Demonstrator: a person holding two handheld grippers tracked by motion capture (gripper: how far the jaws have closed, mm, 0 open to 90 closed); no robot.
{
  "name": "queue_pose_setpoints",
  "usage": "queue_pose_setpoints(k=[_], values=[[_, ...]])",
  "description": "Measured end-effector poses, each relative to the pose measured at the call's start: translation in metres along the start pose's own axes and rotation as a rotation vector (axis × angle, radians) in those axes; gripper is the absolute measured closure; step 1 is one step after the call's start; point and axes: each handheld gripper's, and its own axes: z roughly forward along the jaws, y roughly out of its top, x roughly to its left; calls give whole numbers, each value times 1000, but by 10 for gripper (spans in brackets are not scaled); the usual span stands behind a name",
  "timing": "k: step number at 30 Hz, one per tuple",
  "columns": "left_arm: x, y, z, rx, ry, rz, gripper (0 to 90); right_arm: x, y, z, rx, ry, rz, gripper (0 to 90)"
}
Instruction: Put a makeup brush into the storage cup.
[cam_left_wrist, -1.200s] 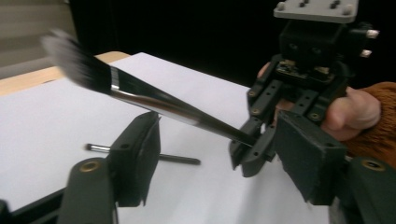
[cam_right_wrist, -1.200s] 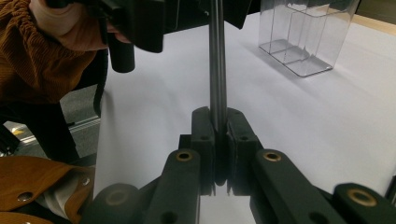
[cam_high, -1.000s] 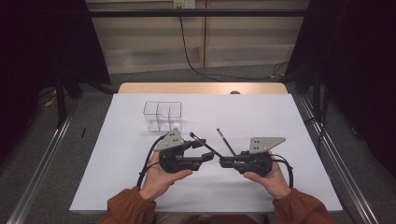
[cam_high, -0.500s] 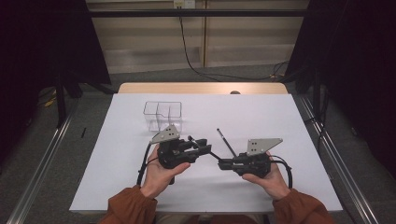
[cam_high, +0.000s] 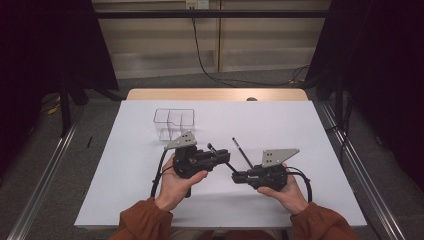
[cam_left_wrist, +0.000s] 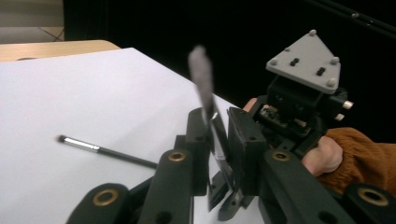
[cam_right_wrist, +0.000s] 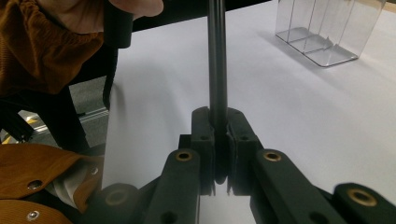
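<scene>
Since a second ago the left gripper (cam_left_wrist: 215, 135) has just been closing its jaws and now pinches the brush (cam_left_wrist: 204, 88) near its bristle end. Opposite, the right gripper (cam_right_wrist: 218, 135) is clamped on the handle, holding the brush above the white table (cam_high: 300, 130). A second brush (cam_left_wrist: 105, 149) lies nearby.

Open sheet around one box

Only the clear organizer (cam_high: 173, 123) stood ahead; the white table (cam_high: 300, 130) right of it lay bare.
</scene>
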Motion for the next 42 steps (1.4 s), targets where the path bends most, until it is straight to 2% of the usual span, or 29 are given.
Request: queue_pose_setpoints(k=[2,6,9,14,18,23,30,38,42], values=[[-1,3,1,-2,-19,-3,817,1,0,0,-8,3,-3,836],[-3,6,8,-10,-21,8,823,1,1,0,-12,1,1,836],[-5,7,11,-12,-37,13,832,1,0,-1,-7,-3,1,836],[-7,8,9,0,-44,42,837,2,1,-1,-18,2,0,816],[-6,8,8,10,-31,59,838,2,1,-2,-29,-2,4,772],[-6,7,7,10,-28,55,838,2,1,-4,-51,-19,12,679],[-4,6,7,22,-17,72,838,2,2,-6,-92,-47,25,480],[-2,6,3,25,1,83,837,2,3,-7,-108,-69,39,238],[1,7,-1,24,19,80,837,2,5,-8,-136,-71,45,201]])
